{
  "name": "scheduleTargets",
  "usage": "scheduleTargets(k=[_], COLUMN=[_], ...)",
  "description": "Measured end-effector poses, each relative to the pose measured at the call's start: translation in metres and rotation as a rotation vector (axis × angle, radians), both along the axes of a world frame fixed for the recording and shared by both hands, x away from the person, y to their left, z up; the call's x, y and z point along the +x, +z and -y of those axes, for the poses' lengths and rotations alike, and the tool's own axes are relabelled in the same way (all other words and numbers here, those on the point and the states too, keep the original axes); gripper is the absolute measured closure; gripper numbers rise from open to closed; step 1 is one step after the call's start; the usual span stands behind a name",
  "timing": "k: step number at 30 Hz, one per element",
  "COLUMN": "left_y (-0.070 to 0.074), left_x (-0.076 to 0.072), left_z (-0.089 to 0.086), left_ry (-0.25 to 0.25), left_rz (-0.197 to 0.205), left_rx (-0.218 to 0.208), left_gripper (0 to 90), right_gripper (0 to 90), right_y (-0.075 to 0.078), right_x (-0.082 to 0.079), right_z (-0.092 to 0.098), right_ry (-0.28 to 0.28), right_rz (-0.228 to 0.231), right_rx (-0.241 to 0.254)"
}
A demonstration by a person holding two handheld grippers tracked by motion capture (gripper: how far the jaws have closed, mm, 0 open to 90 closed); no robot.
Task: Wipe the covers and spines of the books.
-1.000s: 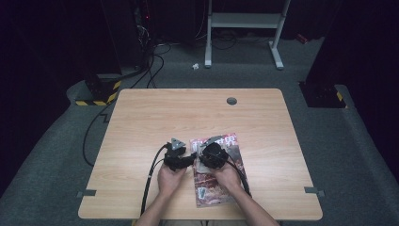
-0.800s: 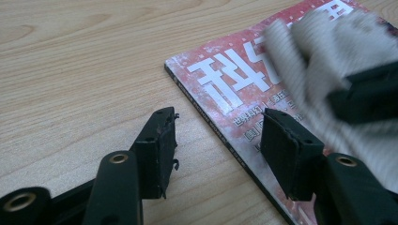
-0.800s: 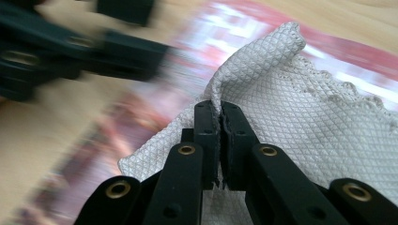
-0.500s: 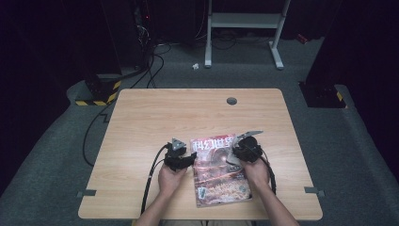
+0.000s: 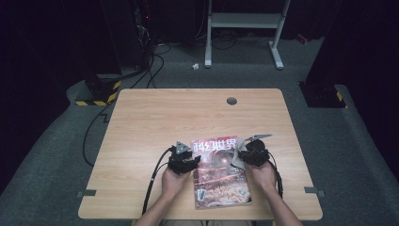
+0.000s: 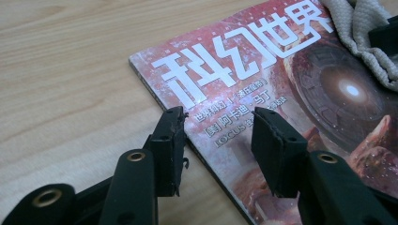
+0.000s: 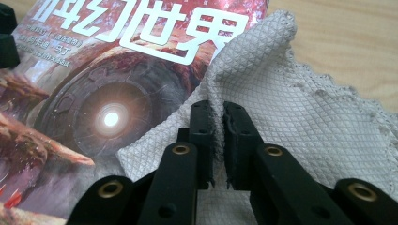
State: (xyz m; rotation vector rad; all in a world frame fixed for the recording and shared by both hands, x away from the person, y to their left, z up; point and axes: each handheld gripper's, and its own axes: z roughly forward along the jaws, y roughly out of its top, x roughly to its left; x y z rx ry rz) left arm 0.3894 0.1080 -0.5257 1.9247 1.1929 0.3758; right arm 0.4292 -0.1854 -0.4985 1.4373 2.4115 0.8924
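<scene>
Since the earlier frame the right gripper [image 7: 215, 140] has carried the white waffle-weave cloth [image 7: 291, 98] across the glossy red magazine [image 6: 263, 89] to its right edge. Its jaws pinch a cloth fold between them. The left gripper [image 6: 218, 140] has just been narrowing, jaws half-open astride the magazine's spine edge on the pale wooden table [image 6: 70, 84]. Judged step: wiping the cover; next, steady the magazine and sweep back.

Glossy magazine [image 6: 300, 84], waffle-textured cloth [image 7: 291, 93]
</scene>
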Motion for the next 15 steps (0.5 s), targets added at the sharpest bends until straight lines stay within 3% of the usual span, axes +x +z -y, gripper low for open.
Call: scheduleTargets(k=[3,6,11,15], left_y=[0.000,0.002,0.003,0.003], left_x=[-0.010,-0.012,0.000,0.011], left_z=[0.001,0.001,-0.001,-0.005], left_ry=[-0.026,-0.035,0.009,0.040], left_rz=[-0.004,-0.026,-0.039,-0.032], left_rx=[-0.003,-0.003,-0.008,0.012], left_gripper=[54.9,55.2,51.8,50.2], right_gripper=[84.3,85.3,85.6,85.4], right_y=[0.002,0.006,0.016,0.015], right_x=[-0.008,-0.012,-0.008,0.004], right_z=[0.002,-0.001,-0.012,-0.029], right_ry=[0.020,0.045,0.052,0.073], right_rz=[-0.004,0.007,0.076,0.065], right_rx=[-0.024,-0.083,-0.122,-0.162])
